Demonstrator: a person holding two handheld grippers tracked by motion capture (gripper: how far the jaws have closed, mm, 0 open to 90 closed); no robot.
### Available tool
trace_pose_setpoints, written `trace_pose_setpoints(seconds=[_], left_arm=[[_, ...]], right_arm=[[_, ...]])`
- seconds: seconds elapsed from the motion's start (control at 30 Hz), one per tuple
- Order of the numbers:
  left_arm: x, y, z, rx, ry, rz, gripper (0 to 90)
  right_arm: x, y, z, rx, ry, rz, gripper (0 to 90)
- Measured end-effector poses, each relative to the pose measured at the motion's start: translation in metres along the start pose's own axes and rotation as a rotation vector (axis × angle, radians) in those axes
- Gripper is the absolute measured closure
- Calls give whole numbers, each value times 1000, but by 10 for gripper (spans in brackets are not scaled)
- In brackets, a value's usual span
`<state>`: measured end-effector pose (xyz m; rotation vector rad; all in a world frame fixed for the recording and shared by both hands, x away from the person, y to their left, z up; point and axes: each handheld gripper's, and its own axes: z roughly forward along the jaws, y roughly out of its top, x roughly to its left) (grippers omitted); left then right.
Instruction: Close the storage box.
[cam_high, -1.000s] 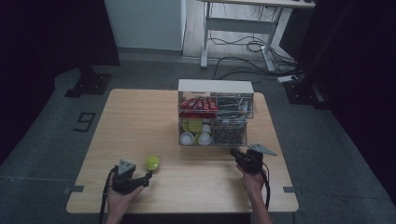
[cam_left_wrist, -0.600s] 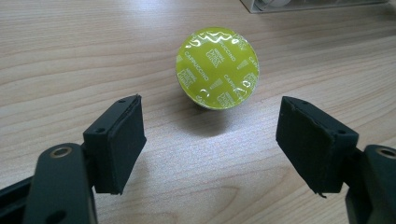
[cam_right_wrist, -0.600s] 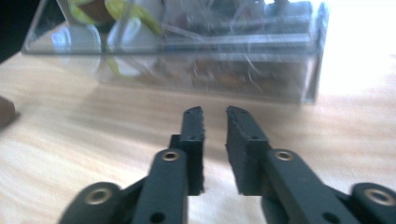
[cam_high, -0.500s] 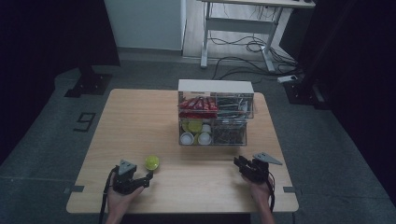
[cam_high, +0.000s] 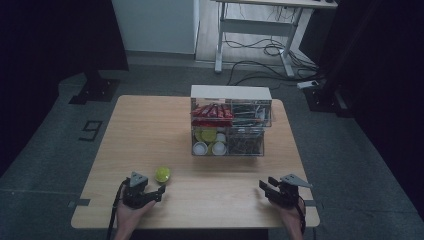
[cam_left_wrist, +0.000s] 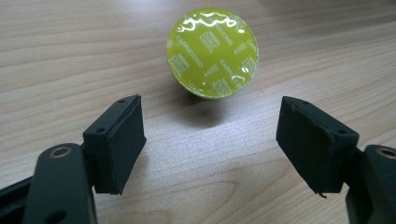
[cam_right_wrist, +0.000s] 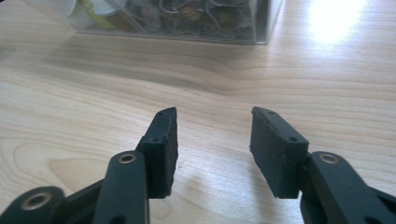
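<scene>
Near the table's (cam_high: 150, 130) front-left edge, the left tongs (cam_left_wrist: 210, 135) are gaping apart, facing a lime-green capsule (cam_left_wrist: 212, 45) lying foil-up just ahead. The right tongs (cam_right_wrist: 212, 140), also apart, are hovering far off.

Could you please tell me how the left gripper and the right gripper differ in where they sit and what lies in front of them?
The left gripper has a yellow-green capsule on the table just beyond its jaws; the right gripper has bare wood between its jaws and faces the clear organizer box. The left gripper's jaws stand wider apart than the right gripper's. Both are open, hold nothing, and sit low near the table's near edge.
</scene>
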<state>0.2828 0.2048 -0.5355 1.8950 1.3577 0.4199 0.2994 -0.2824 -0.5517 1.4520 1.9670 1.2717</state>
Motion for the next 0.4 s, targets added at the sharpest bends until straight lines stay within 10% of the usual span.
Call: trace_pose_setpoints(seconds=[0.4], left_arm=[[0,-1,2,10,-1,4,237]], right_arm=[[-5,4,9,76,-23,18,411]])
